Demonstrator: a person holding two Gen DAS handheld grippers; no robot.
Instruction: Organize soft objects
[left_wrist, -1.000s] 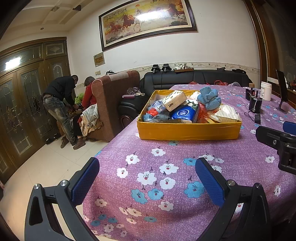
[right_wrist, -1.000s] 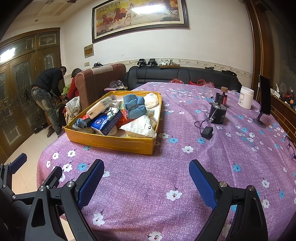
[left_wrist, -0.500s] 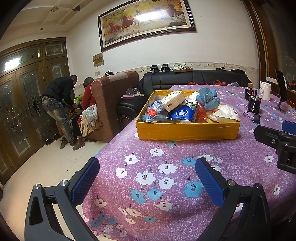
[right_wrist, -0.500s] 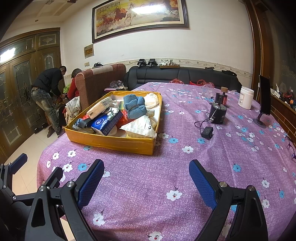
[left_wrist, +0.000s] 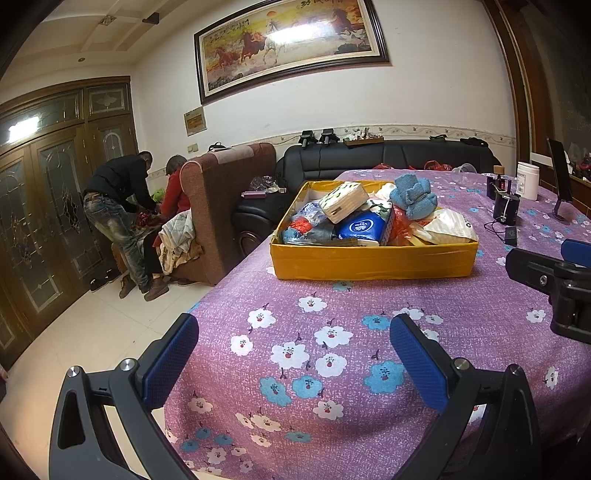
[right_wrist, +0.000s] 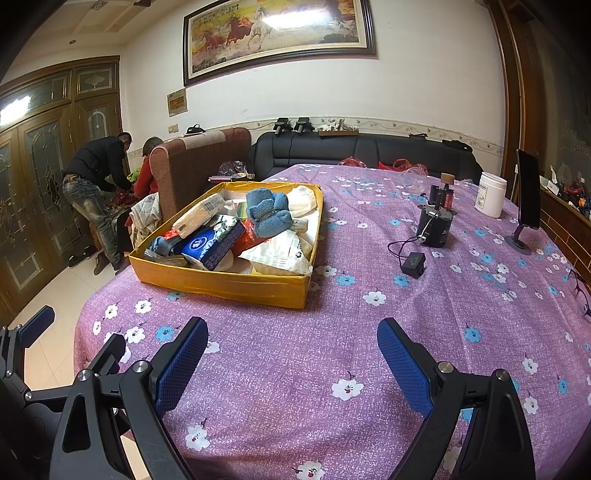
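Observation:
A yellow box (left_wrist: 373, 260) (right_wrist: 221, 284) sits on the purple flowered tablecloth (left_wrist: 332, 354) (right_wrist: 332, 350). It is piled with soft goods: a blue knitted cloth (left_wrist: 415, 199) (right_wrist: 267, 212) on top, a blue tissue pack (left_wrist: 364, 225) (right_wrist: 210, 243), a cream patterned pack (left_wrist: 343, 201) (right_wrist: 199, 216) and white bags (left_wrist: 448, 227) (right_wrist: 277, 253). My left gripper (left_wrist: 293, 354) hovers open over the table's near edge, well short of the box. My right gripper (right_wrist: 291, 360) is open too, empty, right of the left one.
A black device with cable and plug (right_wrist: 436, 229), a white jar (right_wrist: 491, 199) and a phone on a stand (right_wrist: 526, 199) stand at the table's right. Two people (left_wrist: 122, 206) bend by a brown armchair (left_wrist: 221, 206) at left; a black sofa (left_wrist: 384, 158) lies behind.
Both views have barely shifted; the box sits slightly lower and nearer in the left wrist view. Both grippers stay open and empty.

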